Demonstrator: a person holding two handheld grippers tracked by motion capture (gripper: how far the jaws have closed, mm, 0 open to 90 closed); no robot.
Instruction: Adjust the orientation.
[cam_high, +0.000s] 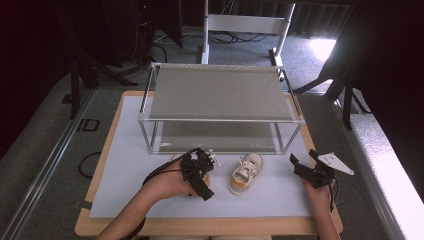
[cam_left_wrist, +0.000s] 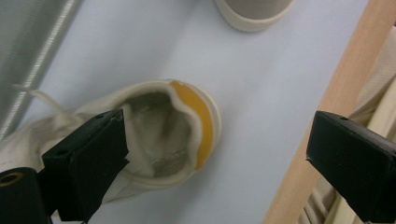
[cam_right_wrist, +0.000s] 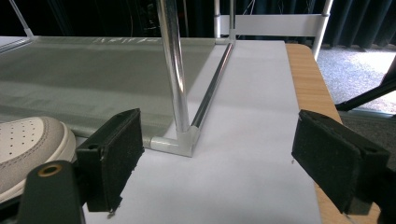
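Left gripper at lower centre of the high view, tipped down over one cream-and-yellow shoe, jaws wide, one by its collar. Second shoe just right. Right gripper lower right, level, gaping, empty, facing rack.

Glossy metal rack, matt, possibly canvas shoe, wooden table
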